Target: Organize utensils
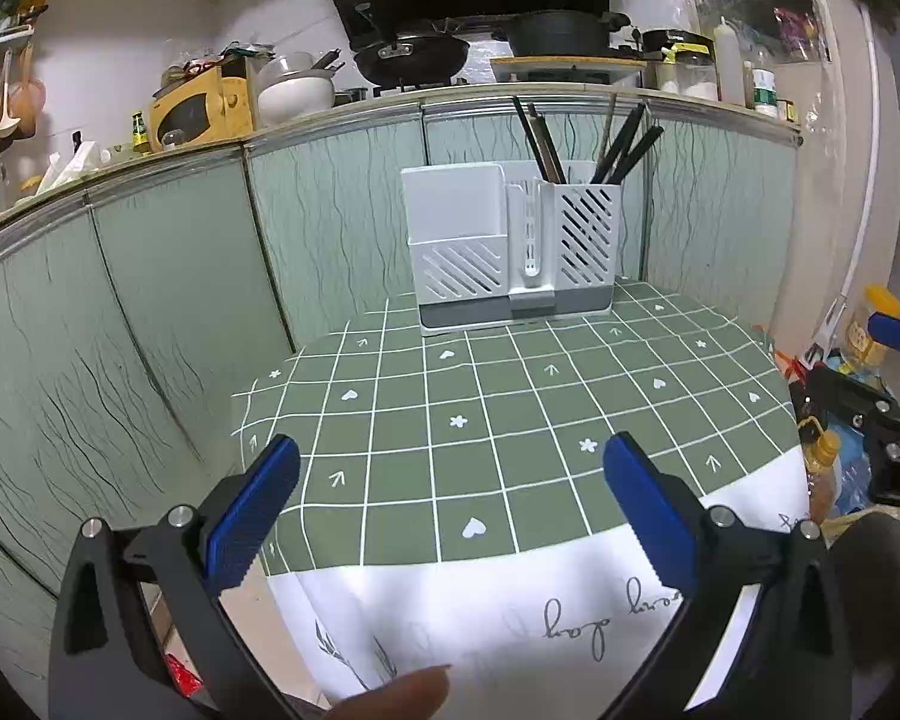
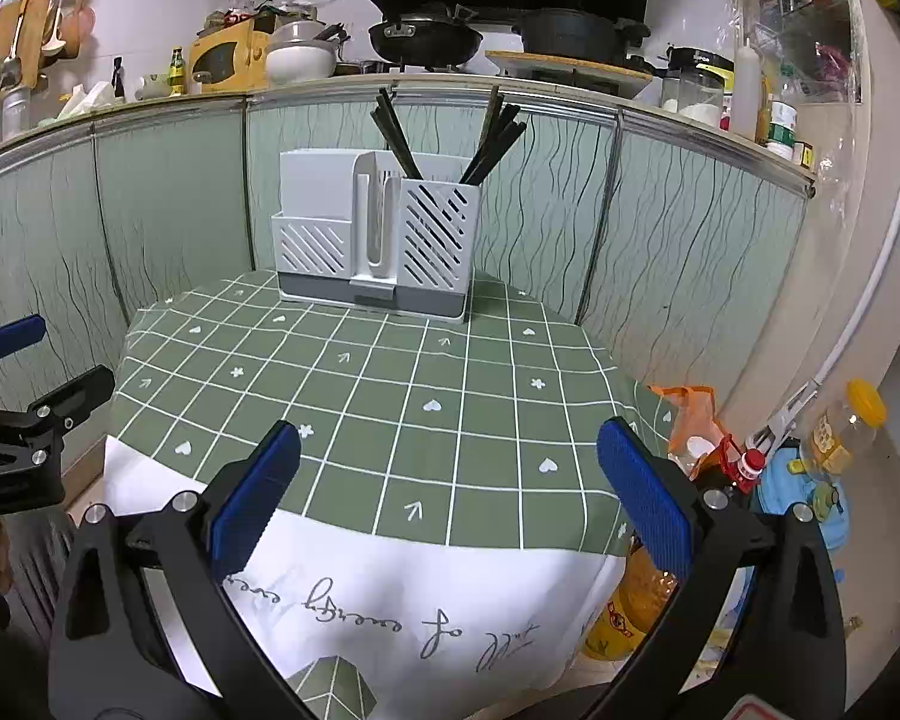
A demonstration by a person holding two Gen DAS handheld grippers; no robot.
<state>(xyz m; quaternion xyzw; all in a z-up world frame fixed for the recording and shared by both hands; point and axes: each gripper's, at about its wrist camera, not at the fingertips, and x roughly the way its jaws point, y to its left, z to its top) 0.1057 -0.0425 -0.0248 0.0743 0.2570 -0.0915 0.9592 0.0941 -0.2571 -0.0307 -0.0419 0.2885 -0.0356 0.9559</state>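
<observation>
Looks basically done: chopsticks [image 1: 621, 147] all sit in the holder [image 1: 513, 246], table [image 2: 390, 396] bare, both grippers [image 1: 450, 501] [image 2: 450, 489] wide open, empty.

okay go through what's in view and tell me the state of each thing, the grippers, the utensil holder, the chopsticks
left gripper: open, empty.
right gripper: open, empty.
utensil holder: upright on the tablecloth.
chopsticks: standing tilted in the holder's right compartment.
holder's left compartment: nothing sticking out.
</observation>
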